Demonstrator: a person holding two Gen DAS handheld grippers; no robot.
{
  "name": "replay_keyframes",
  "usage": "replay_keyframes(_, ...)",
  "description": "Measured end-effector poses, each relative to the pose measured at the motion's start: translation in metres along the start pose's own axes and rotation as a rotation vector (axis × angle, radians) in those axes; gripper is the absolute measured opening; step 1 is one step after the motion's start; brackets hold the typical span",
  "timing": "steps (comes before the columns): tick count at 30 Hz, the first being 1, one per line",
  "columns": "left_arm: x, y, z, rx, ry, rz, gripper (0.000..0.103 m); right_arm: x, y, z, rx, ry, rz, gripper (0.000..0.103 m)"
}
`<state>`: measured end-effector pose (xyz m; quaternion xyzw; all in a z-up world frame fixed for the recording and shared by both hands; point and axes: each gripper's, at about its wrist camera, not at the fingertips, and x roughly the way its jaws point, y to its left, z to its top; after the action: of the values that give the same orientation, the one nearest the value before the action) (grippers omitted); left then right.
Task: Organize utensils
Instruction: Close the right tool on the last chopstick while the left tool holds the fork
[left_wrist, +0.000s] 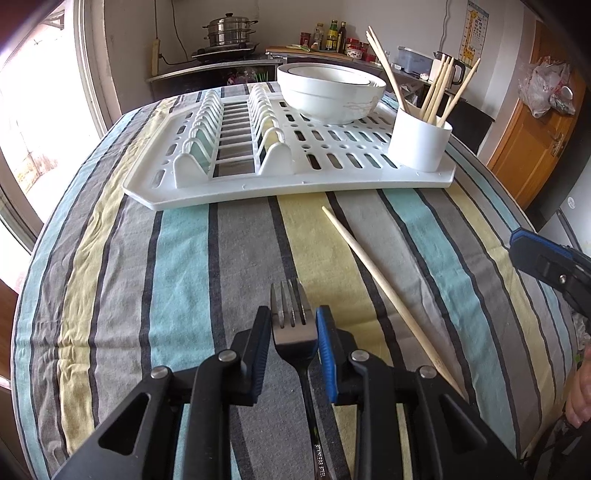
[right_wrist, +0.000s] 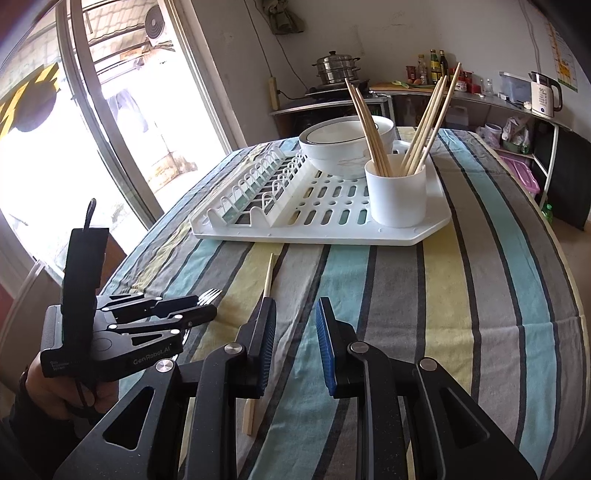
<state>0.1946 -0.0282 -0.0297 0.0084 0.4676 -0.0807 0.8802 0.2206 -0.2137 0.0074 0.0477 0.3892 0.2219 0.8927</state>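
Note:
My left gripper (left_wrist: 293, 317) is shut on a steel fork (left_wrist: 291, 306), tines pointing forward, low over the striped tablecloth; it also shows in the right wrist view (right_wrist: 201, 306) with the fork's tines (right_wrist: 209, 294) sticking out. A loose wooden chopstick (left_wrist: 384, 291) lies on the cloth just right of it, and shows in the right wrist view (right_wrist: 265, 284) partly hidden behind my right gripper's left finger. My right gripper (right_wrist: 295, 314) is open and empty above the cloth. A white cup (left_wrist: 419, 142) holding several chopsticks stands on the white drying rack (left_wrist: 258, 184).
Stacked white bowls (left_wrist: 330, 92) sit at the back of the rack, behind the cup. The rack's plate slots (left_wrist: 225, 140) stand on its left half. The table edge curves away on both sides. A window is to the left, a kitchen counter behind.

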Motion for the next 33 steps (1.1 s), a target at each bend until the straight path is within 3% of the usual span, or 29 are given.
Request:
replay_keyframes(17, -0.030, 0.035, 0.007, -0.037, -0.078, -0.041, 0.026, 0.092, 0.038, 0.024, -0.110, 0.180, 0.000, 0.023)
replay_keyframes(26, -0.034, 0.049, 0.006, -0.051, -0.094, -0.061, 0.027, 0.135, 0.051, 0.039, -0.179, 0.297, -0.073, 0.022)
replay_keyframes(33, -0.037, 0.052, 0.006, -0.054, -0.101, -0.071, 0.027, 0.145, 0.060, 0.048, -0.227, 0.378, -0.126, 0.011)
